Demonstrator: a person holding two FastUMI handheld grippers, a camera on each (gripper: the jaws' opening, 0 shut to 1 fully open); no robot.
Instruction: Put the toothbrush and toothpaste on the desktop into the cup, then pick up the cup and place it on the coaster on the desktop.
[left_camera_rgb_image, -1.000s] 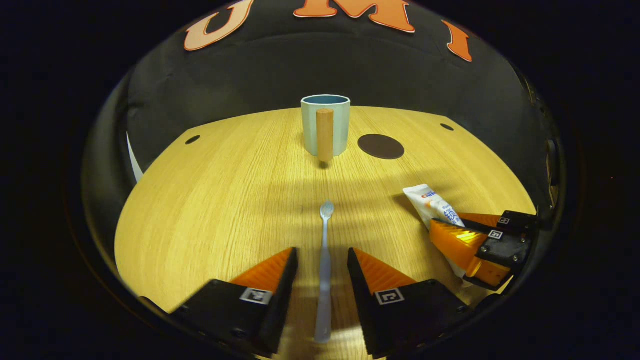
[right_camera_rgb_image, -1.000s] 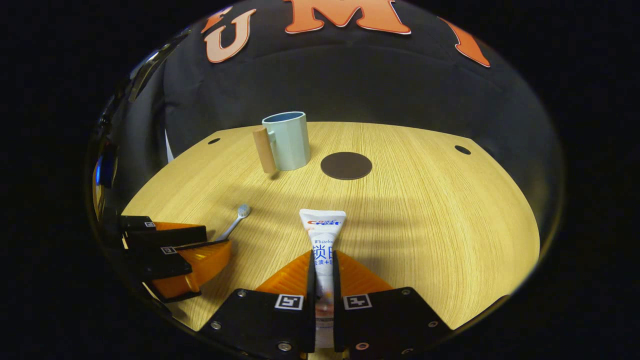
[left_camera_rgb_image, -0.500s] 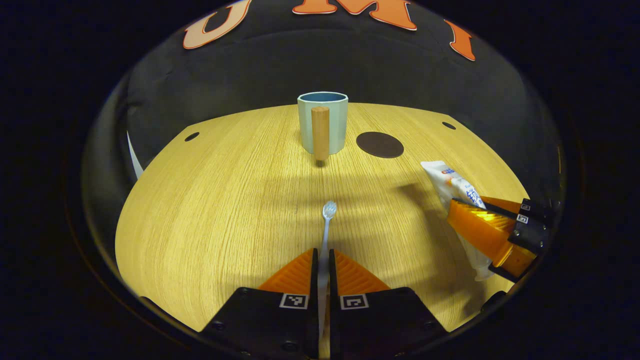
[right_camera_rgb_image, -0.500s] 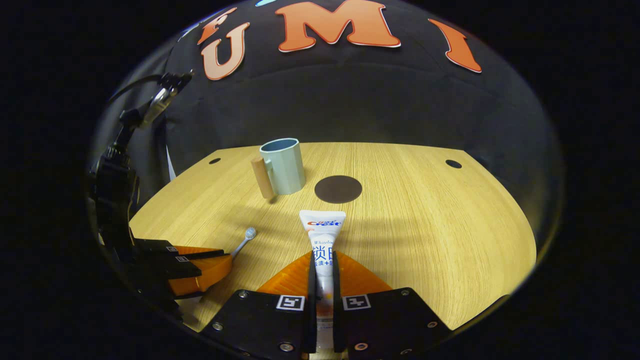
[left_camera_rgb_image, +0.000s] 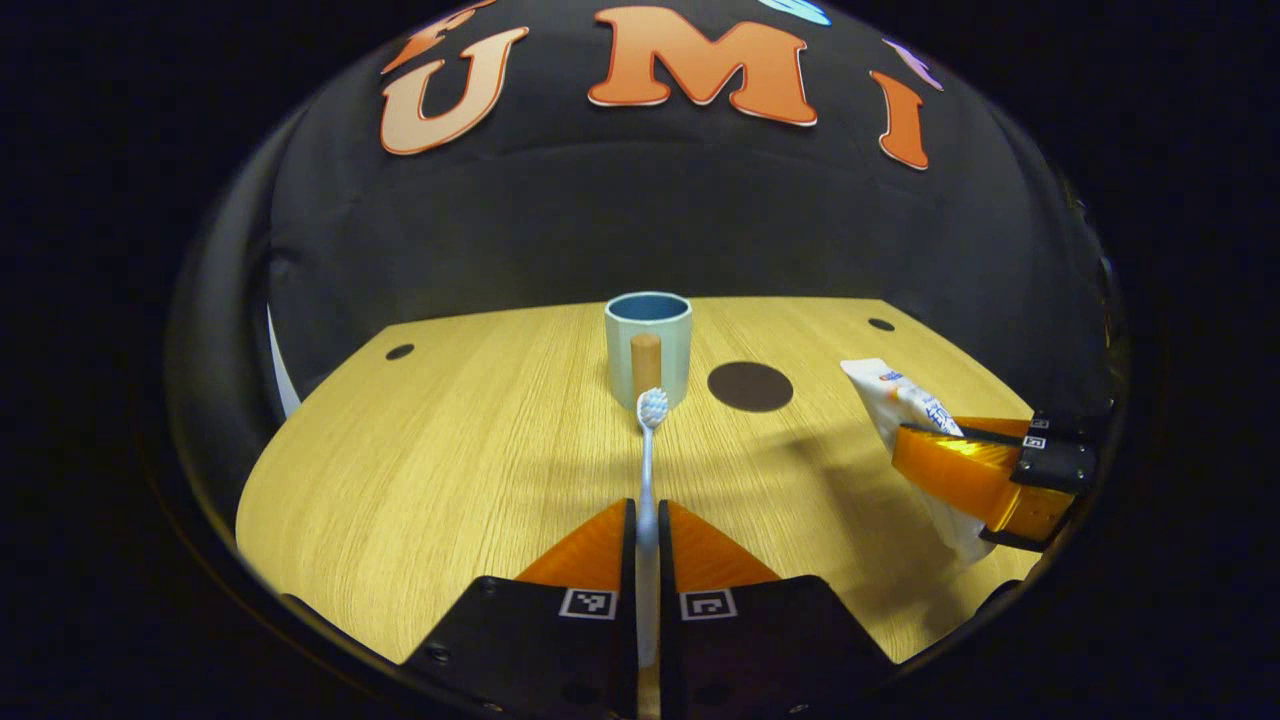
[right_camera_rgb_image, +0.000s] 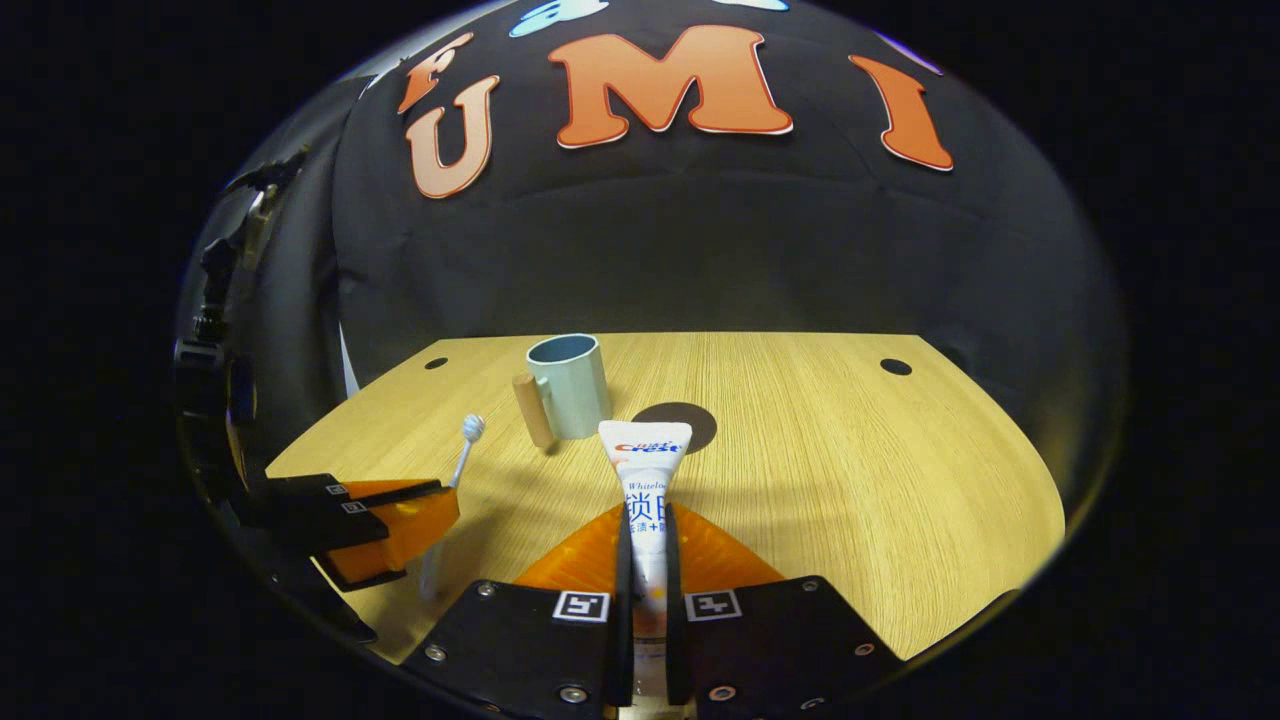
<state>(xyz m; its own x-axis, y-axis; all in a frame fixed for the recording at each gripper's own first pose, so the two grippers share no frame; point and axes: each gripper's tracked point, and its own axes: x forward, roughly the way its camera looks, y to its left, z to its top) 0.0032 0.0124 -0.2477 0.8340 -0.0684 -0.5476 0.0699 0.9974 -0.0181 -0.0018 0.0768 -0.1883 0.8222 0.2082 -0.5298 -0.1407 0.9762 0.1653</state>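
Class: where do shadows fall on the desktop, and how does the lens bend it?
Left gripper view: a broad soft shadow crosses the desktop toward the toothpaste; its far edge bows. Right gripper view: shadow lies behind the toothpaste, and the cup leans.

A pale toothbrush (left_camera_rgb_image: 647, 470) with a white bristled head points toward the far edge of the wooden desktop (left_camera_rgb_image: 450, 470), its handle clamped between two gripper fingers and lifted off the surface. A white toothpaste tube (right_camera_rgb_image: 646, 480), crimped end forward, is likewise clamped and raised. A light blue-green cup (left_camera_rgb_image: 648, 345) with a wooden handle stands upright and empty near the far edge. A dark round coaster (left_camera_rgb_image: 750, 386) lies flat just to its right.
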